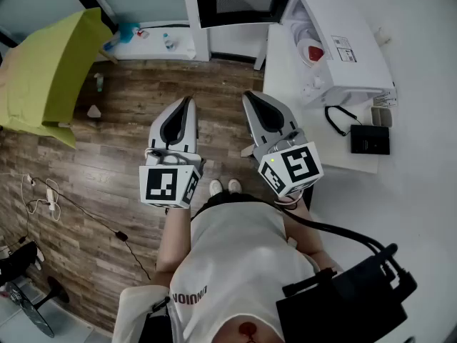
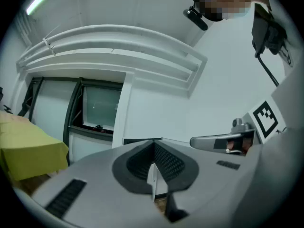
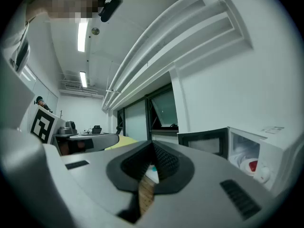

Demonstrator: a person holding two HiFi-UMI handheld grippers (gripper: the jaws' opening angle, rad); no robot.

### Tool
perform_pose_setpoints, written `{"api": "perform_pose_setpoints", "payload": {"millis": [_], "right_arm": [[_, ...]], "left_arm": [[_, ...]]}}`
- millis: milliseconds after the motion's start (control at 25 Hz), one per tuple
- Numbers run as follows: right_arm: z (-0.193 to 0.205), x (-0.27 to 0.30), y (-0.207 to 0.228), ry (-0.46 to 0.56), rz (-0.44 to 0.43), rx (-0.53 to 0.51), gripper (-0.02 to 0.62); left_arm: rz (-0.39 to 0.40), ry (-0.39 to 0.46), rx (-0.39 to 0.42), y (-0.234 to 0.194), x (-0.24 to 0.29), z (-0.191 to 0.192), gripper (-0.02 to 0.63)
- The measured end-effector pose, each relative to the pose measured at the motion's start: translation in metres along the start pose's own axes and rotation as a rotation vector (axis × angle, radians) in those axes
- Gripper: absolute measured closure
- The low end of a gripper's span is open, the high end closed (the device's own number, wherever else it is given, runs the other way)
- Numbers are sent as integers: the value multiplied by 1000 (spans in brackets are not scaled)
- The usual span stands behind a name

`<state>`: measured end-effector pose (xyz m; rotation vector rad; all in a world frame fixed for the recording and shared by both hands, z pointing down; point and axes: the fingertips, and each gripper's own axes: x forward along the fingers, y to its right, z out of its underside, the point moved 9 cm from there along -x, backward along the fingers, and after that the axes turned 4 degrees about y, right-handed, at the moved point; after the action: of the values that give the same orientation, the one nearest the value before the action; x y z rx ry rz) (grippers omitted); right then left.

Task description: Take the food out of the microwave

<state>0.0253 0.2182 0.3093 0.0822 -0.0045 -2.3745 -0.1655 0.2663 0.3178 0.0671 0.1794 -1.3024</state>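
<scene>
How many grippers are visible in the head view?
2. The left gripper is over the wooden floor; the right gripper is by the edge of the white table. None seems hidden.

White table [image 1: 335, 148]: bears one white microwave [image 1: 357, 63], door open; one flat black box [image 1: 370, 139]; one looped black cable [image 1: 337, 118] just beside the box. Wooden floor [image 1: 107, 163]: one white power strip [image 1: 51, 193] with thin trailing cords.

White microwave [image 1: 343, 41] with black-framed door [image 1: 243, 4], red-and-white food [image 1: 311, 51] — also a yellow-green cloth [image 1: 50, 70], brown wood-plank floor [image 1: 143, 106], black box [image 1: 370, 139], white table [image 1: 428, 191].
</scene>
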Motion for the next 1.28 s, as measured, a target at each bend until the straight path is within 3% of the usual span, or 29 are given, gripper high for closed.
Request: {"api": "perform_pose_setpoints", "payload": {"millis": [920, 1280], "right_arm": [[2, 4, -25, 17, 23, -35, 574], [16, 13, -36, 12, 57, -11, 574]], "left_arm": [[10, 20, 9, -23, -22, -3, 594], [-44, 4, 1, -50, -44, 7, 594]]}}
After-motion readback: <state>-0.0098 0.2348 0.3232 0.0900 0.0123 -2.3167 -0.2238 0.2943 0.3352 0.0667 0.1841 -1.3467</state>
